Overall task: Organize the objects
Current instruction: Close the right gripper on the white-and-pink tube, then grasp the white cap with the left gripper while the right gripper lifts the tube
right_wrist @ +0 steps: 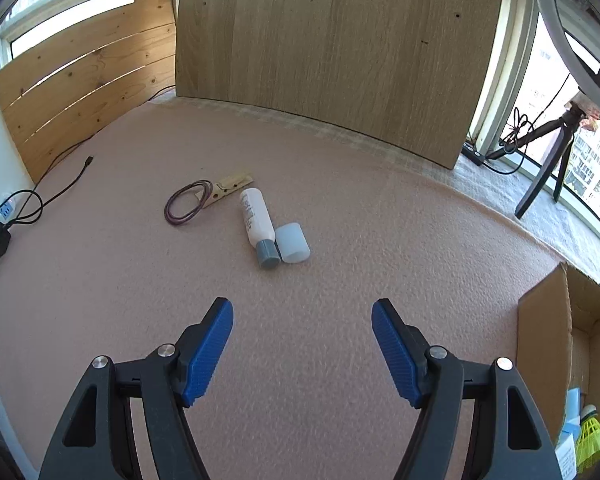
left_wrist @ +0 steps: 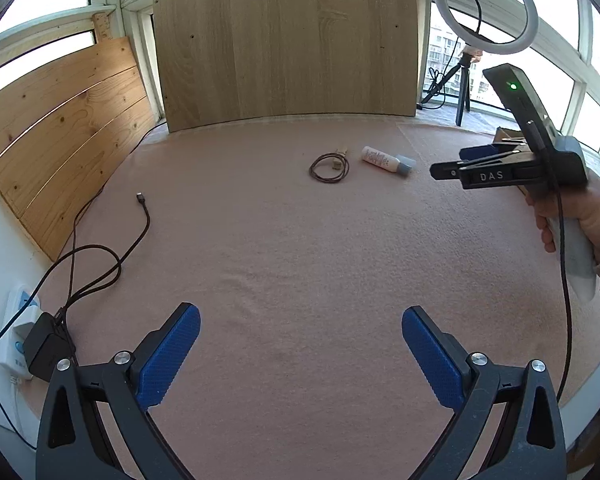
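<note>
Ahead of my right gripper (right_wrist: 302, 322), its fingers spread and empty, I see from the left a coiled cable (right_wrist: 188, 202), a wooden clothespin (right_wrist: 228, 186), a white bottle (right_wrist: 258, 222), its loose cap (right_wrist: 293, 243); the cardboard box (right_wrist: 556, 336) sits right. Left gripper (left_wrist: 300, 330) fingers are spread too.

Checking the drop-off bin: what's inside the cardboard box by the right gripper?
Inside the cardboard box: a yellow shuttlecock and light-blue packaging. The near wall and frame edge hide the rest.

Ring light (left_wrist: 486, 12) on tripod, power strip (left_wrist: 18, 332), wooden panels (left_wrist: 284, 40) behind
</note>
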Demonstrator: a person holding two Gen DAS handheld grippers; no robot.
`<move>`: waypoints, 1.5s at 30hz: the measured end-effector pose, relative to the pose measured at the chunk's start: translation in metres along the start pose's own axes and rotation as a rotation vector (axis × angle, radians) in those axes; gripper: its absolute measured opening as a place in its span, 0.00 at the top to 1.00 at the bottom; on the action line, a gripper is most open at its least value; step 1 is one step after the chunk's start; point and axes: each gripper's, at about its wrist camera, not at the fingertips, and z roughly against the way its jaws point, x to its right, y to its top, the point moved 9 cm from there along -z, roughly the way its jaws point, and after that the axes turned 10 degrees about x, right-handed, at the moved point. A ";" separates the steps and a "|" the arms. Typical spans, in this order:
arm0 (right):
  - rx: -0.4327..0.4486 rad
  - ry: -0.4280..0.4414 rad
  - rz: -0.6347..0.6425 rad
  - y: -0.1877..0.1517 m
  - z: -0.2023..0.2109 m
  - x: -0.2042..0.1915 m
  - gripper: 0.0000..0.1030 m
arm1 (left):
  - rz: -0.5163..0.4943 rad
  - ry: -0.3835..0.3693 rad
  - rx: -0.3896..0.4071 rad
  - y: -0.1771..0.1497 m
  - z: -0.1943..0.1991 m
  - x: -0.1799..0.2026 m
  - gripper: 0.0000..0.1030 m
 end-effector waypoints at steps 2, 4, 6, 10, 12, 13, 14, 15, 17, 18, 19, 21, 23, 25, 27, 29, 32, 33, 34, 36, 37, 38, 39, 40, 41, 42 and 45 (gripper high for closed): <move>0.013 0.009 0.031 0.018 -0.018 -0.009 0.34 | -0.013 -0.009 -0.015 -0.005 -0.002 -0.005 0.01; -0.002 0.015 0.075 0.031 -0.038 -0.019 0.34 | 0.000 -0.011 -0.020 -0.009 -0.002 -0.014 0.01; -0.052 0.018 0.137 0.032 -0.060 -0.028 0.48 | 0.021 -0.007 -0.020 -0.010 -0.002 -0.025 0.01; -0.100 0.010 0.165 0.027 -0.076 -0.032 0.77 | 0.065 0.014 -0.019 -0.013 0.000 -0.051 0.01; -0.106 0.026 0.147 0.025 -0.073 -0.033 0.78 | 0.082 0.020 -0.022 -0.015 -0.002 -0.060 0.01; -0.107 0.035 0.141 0.023 -0.069 -0.034 0.79 | 0.089 0.020 -0.025 -0.016 -0.003 -0.064 0.01; -0.110 0.044 0.137 0.019 -0.065 -0.036 0.79 | 0.094 0.021 -0.027 -0.016 -0.005 -0.067 0.01; -0.112 0.055 0.135 0.015 -0.060 -0.039 0.79 | 0.097 0.021 -0.028 -0.016 -0.007 -0.068 0.01; -0.112 0.080 0.139 0.006 -0.049 -0.048 0.82 | 0.101 0.017 -0.033 -0.014 -0.013 -0.067 0.01; -0.120 0.108 0.128 0.002 -0.043 -0.055 0.82 | 0.102 0.011 -0.037 -0.013 -0.017 -0.065 0.01; -0.124 0.132 0.113 -0.003 -0.037 -0.061 0.82 | 0.104 0.003 -0.041 -0.012 -0.021 -0.061 0.01; -0.127 0.167 0.091 -0.016 -0.023 -0.073 0.82 | 0.109 -0.027 -0.045 -0.009 -0.028 -0.050 0.01; -0.131 0.201 0.079 -0.031 -0.007 -0.085 0.82 | 0.107 -0.052 -0.059 -0.008 -0.039 -0.035 0.01; -0.136 0.221 0.076 -0.045 0.009 -0.095 0.82 | 0.092 -0.077 -0.066 -0.006 -0.048 -0.021 0.01; -0.137 0.229 0.067 -0.059 0.025 -0.100 0.82 | 0.077 -0.094 -0.073 -0.002 -0.057 -0.007 0.01; -0.139 0.221 0.069 -0.071 0.040 -0.100 0.82 | 0.080 -0.116 -0.082 0.004 -0.068 0.008 0.01; -0.137 0.183 0.091 -0.091 0.062 -0.095 0.82 | 0.088 -0.144 -0.078 0.024 -0.089 0.035 0.01; -0.140 0.167 0.101 -0.097 0.068 -0.092 0.82 | 0.087 -0.162 -0.075 0.031 -0.098 0.045 0.01; -0.140 0.153 0.103 -0.103 0.074 -0.087 0.82 | 0.077 -0.176 -0.073 0.039 -0.108 0.056 0.01; -0.145 0.134 0.077 -0.114 0.087 -0.076 0.82 | 0.051 -0.196 -0.069 0.055 -0.129 0.080 0.01; -0.146 0.124 0.062 -0.120 0.094 -0.071 0.82 | 0.033 -0.207 -0.068 0.061 -0.140 0.093 0.01; -0.146 0.113 0.048 -0.126 0.100 -0.065 0.82 | 0.012 -0.212 -0.077 0.066 -0.153 0.106 0.01; -0.146 0.104 0.030 -0.132 0.107 -0.060 0.82 | -0.007 -0.215 -0.084 0.071 -0.164 0.117 0.03; -0.147 0.098 0.011 -0.138 0.112 -0.055 0.82 | -0.022 -0.222 -0.089 0.074 -0.174 0.127 0.06; -0.146 0.091 -0.004 -0.143 0.118 -0.049 0.82 | -0.035 -0.223 -0.100 0.075 -0.183 0.135 0.08; -0.145 0.082 -0.018 -0.147 0.123 -0.044 0.82 | -0.052 -0.221 -0.120 0.073 -0.192 0.141 0.15; -0.134 0.073 -0.052 -0.155 0.133 -0.032 0.82 | -0.086 -0.213 -0.091 0.079 -0.198 0.148 0.40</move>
